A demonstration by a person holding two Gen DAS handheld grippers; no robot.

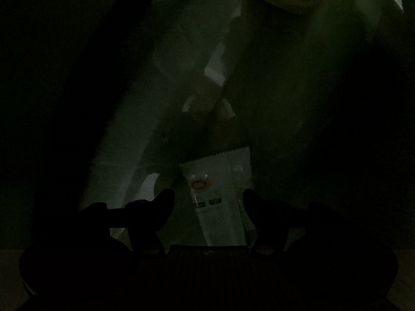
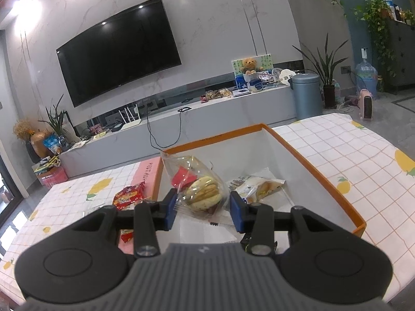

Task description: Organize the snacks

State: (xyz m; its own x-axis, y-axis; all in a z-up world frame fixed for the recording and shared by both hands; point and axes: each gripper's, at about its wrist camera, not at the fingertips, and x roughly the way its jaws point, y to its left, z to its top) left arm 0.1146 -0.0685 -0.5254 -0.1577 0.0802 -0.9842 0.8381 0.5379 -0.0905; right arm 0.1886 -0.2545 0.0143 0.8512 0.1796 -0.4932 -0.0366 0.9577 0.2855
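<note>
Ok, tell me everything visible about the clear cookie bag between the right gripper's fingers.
The cookie bag is clear crinkly plastic holding round pale cookies and a red sachet. It stands tilted between the right gripper's blue pads, jaws apart, over the orange-rimmed white box. Whether the pads touch it is unclear.

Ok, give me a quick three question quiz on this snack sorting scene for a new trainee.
1. True or false: the right gripper has its jaws spread around a clear packet of biscuits.
2. Where does the red snack packet lie? A) inside the orange-rimmed box B) on the tablecloth outside it
3. Fill in: the left wrist view is too ____ to name the pale packet ahead.

Key: 1 true; 2 B; 3 dark.
</note>
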